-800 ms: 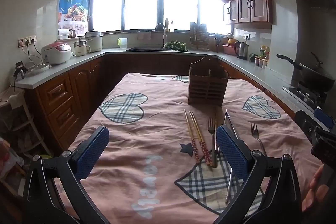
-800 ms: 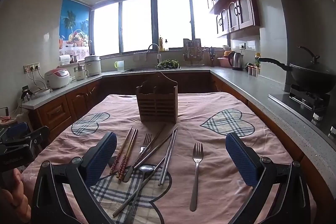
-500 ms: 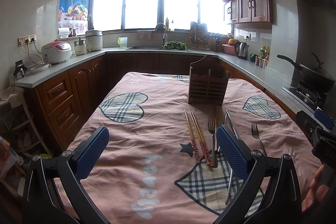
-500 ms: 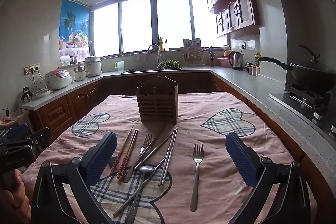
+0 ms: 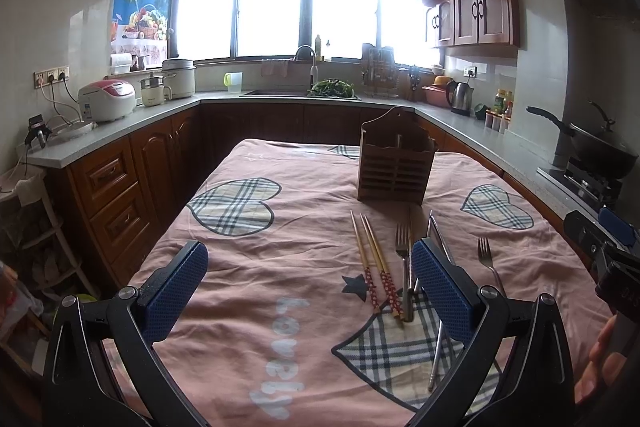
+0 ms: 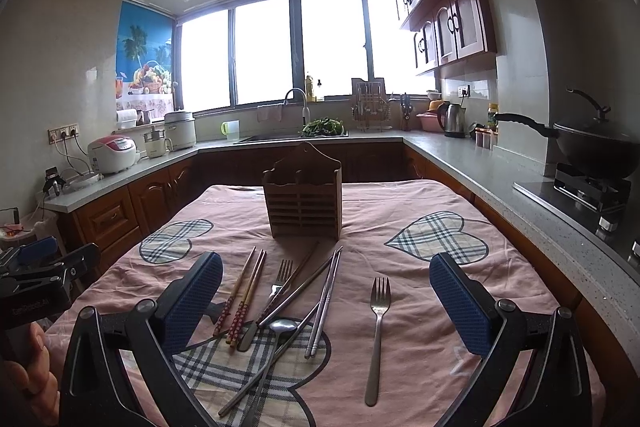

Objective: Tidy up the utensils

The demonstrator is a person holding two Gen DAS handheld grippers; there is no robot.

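A wooden utensil holder (image 6: 303, 203) stands upright on the pink tablecloth (image 6: 400, 347); it also shows in the left wrist view (image 5: 394, 167). In front of it lie wooden chopsticks (image 6: 242, 295), a fork (image 6: 280, 279), metal chopsticks (image 6: 324, 303), a spoon (image 6: 276, 339) and a separate fork (image 6: 378, 327). The wooden chopsticks (image 5: 374, 261) and separate fork (image 5: 488, 261) show in the left wrist view. My right gripper (image 6: 326, 301) is open and empty above the near utensils. My left gripper (image 5: 308, 287) is open and empty, left of the pile.
Kitchen counters with wooden cabinets (image 5: 116, 195) run around the table. A rice cooker (image 5: 106, 99) sits on the left counter, a wok (image 6: 592, 143) on the stove at right, a sink (image 6: 296, 135) under the window at the back.
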